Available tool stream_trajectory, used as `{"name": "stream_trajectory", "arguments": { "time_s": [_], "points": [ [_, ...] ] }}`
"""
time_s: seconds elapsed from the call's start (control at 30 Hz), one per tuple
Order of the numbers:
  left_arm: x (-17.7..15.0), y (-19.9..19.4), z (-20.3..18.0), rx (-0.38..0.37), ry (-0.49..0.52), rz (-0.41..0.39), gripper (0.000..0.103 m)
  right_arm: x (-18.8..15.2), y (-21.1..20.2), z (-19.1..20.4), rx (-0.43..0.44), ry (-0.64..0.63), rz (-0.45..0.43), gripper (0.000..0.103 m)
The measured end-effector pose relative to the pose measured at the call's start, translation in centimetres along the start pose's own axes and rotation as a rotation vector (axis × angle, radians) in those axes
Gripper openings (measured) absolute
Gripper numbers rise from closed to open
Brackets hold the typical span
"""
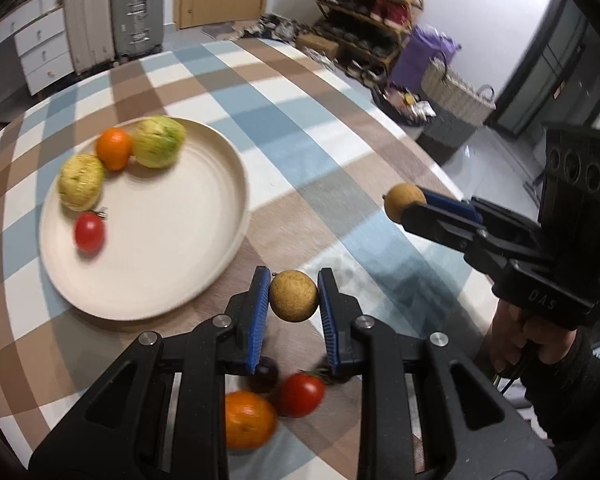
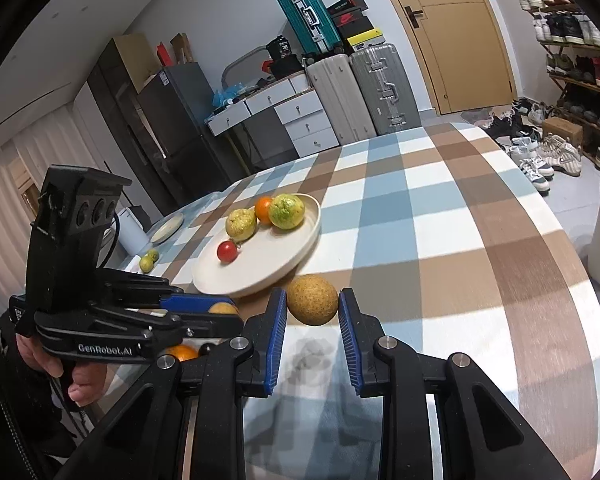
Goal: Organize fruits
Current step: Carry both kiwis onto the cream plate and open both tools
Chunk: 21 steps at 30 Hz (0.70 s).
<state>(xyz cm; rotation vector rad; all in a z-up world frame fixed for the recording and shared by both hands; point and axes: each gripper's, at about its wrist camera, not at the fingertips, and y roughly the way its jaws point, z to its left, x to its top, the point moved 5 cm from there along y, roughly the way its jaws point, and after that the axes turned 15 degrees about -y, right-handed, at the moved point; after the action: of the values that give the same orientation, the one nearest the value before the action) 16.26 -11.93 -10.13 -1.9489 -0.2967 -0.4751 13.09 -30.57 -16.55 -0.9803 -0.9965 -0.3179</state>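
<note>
Checked tablecloth [image 1: 340, 128] lies below as each hand's tongs, left [image 1: 294, 294] and right [image 2: 312, 306], pinch a round brown fruit [image 1: 293, 296] near the plate [image 1: 204, 272]; judged risk: the smooth balls squirt free and roll off.

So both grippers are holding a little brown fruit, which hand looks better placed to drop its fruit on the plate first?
Probably the left. The left gripper holds its brown fruit just off the cream plate's near rim. The right gripper, with its own fruit, sits farther out to the side.
</note>
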Motion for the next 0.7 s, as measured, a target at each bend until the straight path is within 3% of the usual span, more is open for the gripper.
{"name": "stream_trajectory", "arguments": {
  "time_s": [0.3, 0.7],
  "points": [
    [4.1, -1.6, 4.8, 0.043, -0.08, -0.097, 0.022, 4.4, 3.7, 1.5, 0.056, -0.057, 0.002, 0.027],
    [8.4, 1.0, 9.2, 0.09, -0.16, -0.16, 0.022, 7.9, 9.7, 1.9, 0.089, -0.11, 0.049, 0.027]
  ]
}}
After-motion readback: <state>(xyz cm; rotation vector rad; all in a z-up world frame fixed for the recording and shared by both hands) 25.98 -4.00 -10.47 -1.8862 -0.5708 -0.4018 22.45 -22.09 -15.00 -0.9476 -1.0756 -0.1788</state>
